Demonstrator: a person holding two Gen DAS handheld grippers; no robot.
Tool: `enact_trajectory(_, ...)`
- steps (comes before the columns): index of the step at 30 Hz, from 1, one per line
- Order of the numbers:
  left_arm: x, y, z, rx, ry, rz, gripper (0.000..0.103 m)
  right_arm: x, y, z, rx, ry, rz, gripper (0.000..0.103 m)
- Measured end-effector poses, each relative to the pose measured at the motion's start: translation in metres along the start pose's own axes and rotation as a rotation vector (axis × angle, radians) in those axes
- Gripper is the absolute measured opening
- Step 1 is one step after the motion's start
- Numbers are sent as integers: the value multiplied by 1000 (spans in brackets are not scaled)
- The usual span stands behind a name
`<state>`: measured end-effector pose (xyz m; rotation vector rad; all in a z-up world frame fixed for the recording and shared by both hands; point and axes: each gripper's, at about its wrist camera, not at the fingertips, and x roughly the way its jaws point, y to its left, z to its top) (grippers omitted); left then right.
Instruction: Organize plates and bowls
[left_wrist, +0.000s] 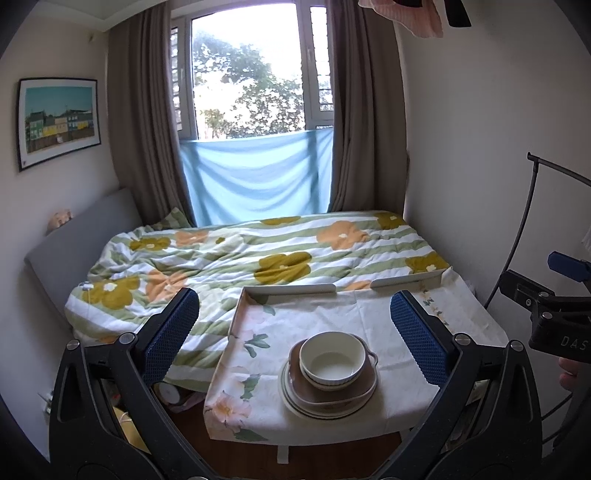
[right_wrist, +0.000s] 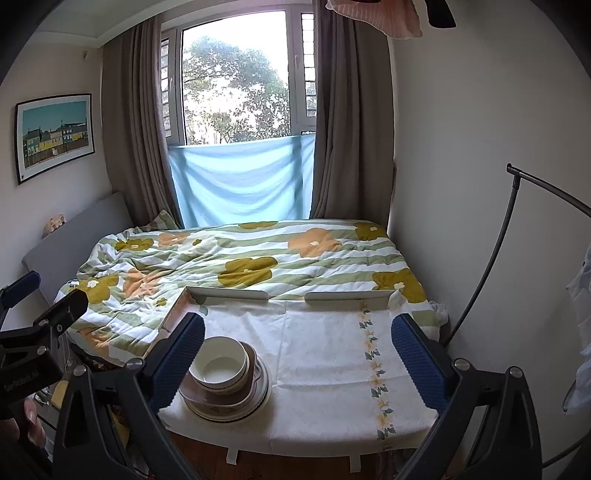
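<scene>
Stacked white ceramic bowl (left_wrist: 330, 360), brown dish (left_wrist: 332, 387) and round plates (left_wrist: 295, 400) sit on the cloth-covered counter (left_wrist: 332, 314), left claw (left_wrist: 295, 332) and right claw (right_wrist: 299, 354) both spread wide, empty.

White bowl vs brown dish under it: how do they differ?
The white bowl is round and deep; the brown dish is squarish, shallower and wider.
The white bowl tops the stack and shows its empty inside; the brown dish sits between the bowl and the round plates, mostly covered.
The brown dish seems to have a side handle; the bowl shows none.
Both sit upright in one stack on the cloth-covered table.
</scene>
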<state>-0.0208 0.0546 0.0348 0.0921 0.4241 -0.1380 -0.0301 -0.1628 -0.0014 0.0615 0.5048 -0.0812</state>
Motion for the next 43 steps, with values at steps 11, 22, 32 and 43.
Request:
enact_trajectory(11, -4, -3, -1, 4, -9, -12, 103, -4, 0, 2, 0, -9, -8, 101)
enact_trajectory(22, -7, -6, -1, 11, -14, -11, 103, -5, 0, 2, 1, -7, -14, 101)
enact_trajectory(32, -7, -3, 0, -6, -14, 7, 103, -6, 2, 1, 0, -7, -13, 101)
enact_trajectory(43, -10, 6, 0, -30, -55, 57, 103, 0, 5, 2, -2, 1, -3, 101)
